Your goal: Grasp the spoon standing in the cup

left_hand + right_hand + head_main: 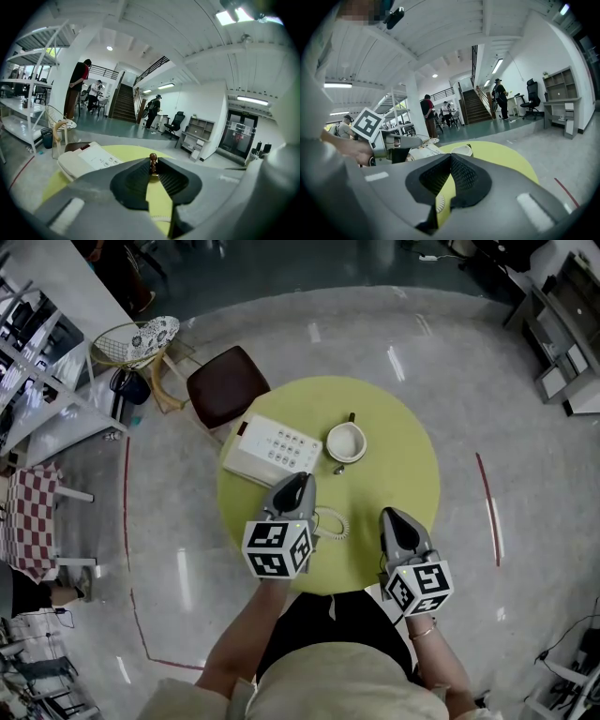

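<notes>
A white cup (346,442) stands on the round yellow-green table (403,456), a dark spoon (352,417) rising from its far rim. My left gripper (302,477) lies short of the cup, to its near left, over the telephone's corner. In the left gripper view, the spoon's brown knobbed handle (153,161) shows through the narrow gap between the tips of the left gripper (153,169); nothing is between them. My right gripper (389,514) rests near the table's front right, its pads touching at the tips (451,157), empty. The cup (461,150) shows beyond it.
A white desk telephone (272,451) lies left of the cup, its coiled cord (330,521) trailing toward me. A small dark object (338,468) sits just before the cup. A brown stool (227,385) and a wicker chair (141,338) stand beyond the table's left side.
</notes>
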The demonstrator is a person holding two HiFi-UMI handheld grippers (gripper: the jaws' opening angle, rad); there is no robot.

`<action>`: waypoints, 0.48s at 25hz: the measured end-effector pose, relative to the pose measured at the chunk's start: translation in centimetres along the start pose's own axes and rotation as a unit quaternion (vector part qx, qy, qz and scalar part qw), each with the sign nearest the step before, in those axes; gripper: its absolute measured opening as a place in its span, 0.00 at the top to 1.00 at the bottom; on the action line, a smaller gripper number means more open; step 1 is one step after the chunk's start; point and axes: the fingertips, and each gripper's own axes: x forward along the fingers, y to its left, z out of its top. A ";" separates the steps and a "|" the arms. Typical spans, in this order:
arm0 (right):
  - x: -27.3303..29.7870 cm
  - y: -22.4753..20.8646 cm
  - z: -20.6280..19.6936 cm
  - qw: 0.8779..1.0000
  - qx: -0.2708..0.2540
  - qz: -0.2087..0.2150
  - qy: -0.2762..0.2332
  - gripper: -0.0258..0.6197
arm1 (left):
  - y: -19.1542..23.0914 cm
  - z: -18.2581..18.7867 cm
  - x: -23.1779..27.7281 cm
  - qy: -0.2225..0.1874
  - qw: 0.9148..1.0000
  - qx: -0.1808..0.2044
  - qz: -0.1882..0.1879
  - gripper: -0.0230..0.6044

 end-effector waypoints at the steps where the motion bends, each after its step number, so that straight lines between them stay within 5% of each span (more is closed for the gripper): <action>1: -0.1 0.2 0.0 1.000 -0.001 -0.001 -0.001 0.96 | 0.0 0.0 -0.2 0.000 1.000 0.001 -0.001 0.88; 12: -1.4 1.9 -0.2 1.000 -0.008 -0.008 -0.007 0.96 | 0.1 -0.3 -2.4 -0.003 1.000 0.005 -0.016 0.88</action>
